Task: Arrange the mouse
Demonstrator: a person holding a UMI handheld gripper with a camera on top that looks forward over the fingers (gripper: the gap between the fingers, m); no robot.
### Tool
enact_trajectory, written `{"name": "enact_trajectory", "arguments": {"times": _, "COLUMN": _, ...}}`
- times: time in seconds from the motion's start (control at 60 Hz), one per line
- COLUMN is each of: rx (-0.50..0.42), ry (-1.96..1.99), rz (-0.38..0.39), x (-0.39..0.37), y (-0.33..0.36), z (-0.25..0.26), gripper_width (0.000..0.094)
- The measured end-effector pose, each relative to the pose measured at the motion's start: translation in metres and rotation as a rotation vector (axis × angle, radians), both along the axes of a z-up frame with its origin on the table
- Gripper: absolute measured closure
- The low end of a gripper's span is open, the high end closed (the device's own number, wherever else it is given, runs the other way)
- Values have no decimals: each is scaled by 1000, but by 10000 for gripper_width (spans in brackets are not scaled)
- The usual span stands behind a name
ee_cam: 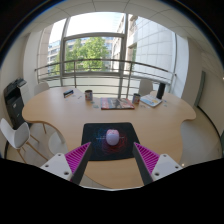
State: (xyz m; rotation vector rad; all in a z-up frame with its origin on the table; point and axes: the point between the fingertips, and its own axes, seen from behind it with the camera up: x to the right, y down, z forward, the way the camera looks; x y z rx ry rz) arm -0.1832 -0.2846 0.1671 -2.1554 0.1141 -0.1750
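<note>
Mouse (pixel 112 138): small, pale, whitish-lilac, rounded body. Sits flat on a dark square mouse pad (pixel 107 141), roughly at the pad's middle, slightly toward its far half. Lower centre of the frame, on the wooden worktop (pixel 60 118) near its front edge. Lies between and just ahead of the fingers (pixel 77 158), untouched, with clear gaps either side. Which way it faces is too small to tell.

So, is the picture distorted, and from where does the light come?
Gripper view: strong wide-angle bending, so the curved edge of the round wooden table and the balcony railing bow; daylight enters through the large window behind; the small pale mouse on the dark square mat lies ahead of the open tool.
</note>
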Motion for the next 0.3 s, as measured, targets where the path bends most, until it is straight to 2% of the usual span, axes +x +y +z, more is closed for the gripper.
{"name": "enact_trajectory", "arguments": {"times": 0.3, "rx": 11, "ry": 3, "rz": -8, "x": -16, "y": -52, "z": 7, "gripper_width": 93}}
